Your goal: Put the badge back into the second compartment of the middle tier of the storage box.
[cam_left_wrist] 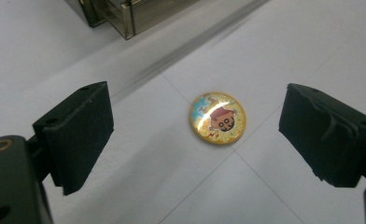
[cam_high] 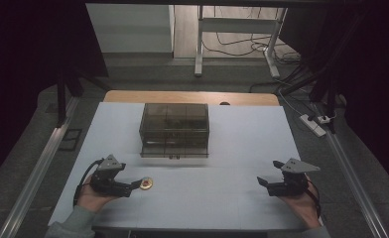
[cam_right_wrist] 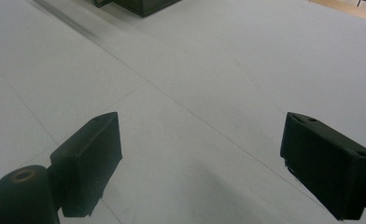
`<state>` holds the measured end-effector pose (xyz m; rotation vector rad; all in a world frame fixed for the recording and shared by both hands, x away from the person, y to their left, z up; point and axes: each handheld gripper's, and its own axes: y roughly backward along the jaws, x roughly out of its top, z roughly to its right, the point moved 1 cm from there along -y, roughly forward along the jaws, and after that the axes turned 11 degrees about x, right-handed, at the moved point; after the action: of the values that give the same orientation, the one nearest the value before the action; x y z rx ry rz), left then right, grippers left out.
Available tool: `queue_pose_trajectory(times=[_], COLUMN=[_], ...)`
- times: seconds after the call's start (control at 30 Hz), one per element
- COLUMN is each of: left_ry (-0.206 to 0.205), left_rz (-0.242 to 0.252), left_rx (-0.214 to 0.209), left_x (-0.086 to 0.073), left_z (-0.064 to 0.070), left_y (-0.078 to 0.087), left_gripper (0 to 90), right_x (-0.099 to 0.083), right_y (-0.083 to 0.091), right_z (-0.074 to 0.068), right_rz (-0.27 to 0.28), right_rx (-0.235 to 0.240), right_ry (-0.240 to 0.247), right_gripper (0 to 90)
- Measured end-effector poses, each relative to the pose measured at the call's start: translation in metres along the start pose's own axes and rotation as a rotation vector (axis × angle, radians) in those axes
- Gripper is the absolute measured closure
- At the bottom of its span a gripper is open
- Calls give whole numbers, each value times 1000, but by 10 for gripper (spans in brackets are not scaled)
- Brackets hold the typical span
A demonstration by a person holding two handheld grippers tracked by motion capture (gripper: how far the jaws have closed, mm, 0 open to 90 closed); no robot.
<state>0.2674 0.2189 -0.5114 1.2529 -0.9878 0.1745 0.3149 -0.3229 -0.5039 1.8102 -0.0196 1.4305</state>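
A small round gold badge with a cartoon figure lies flat on the white table at the front left. My left gripper is open right beside it, jaws pointing at it. In the left gripper view the badge rests on the table between and just beyond the two spread jaws, touching neither. My right gripper is open at the front right, holding nothing. A smoky transparent drawer box stands at the table's middle back.
The box's corner appears at the top of the left gripper view, and its edge at the top of the right gripper view. Beyond the table are a power strip, cables and a frame's legs on the floor.
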Motion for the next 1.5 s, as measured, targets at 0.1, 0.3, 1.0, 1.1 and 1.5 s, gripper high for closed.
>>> queue_pose_trajectory(times=[0.1, 0.3, 1.0, 1.1, 1.5], left_ry=[-11, -47, -181, -197, -251], left_rz=[-10, -40, -184, -202, -265], left_rx=[-6, -17, -51, -45, -39], left_x=[2, 7, 19, 21, 23], left_z=[2, 6, 21, 22, 26], left_y=[-1, -6, -32, -36, -48], left_gripper=[104, 105, 139, 153, 257], right_x=[0, 0, -2, -2, -2], right_y=[-1, -1, -6, -7, -7], right_z=[0, -1, -2, -3, -3], right_rz=[-2, -10, -22, -24, -36], right_rx=[1, 4, 19, 20, 20], right_ry=[-1, 0, -5, -6, -5], right_gripper=[126, 126, 128, 128, 130])
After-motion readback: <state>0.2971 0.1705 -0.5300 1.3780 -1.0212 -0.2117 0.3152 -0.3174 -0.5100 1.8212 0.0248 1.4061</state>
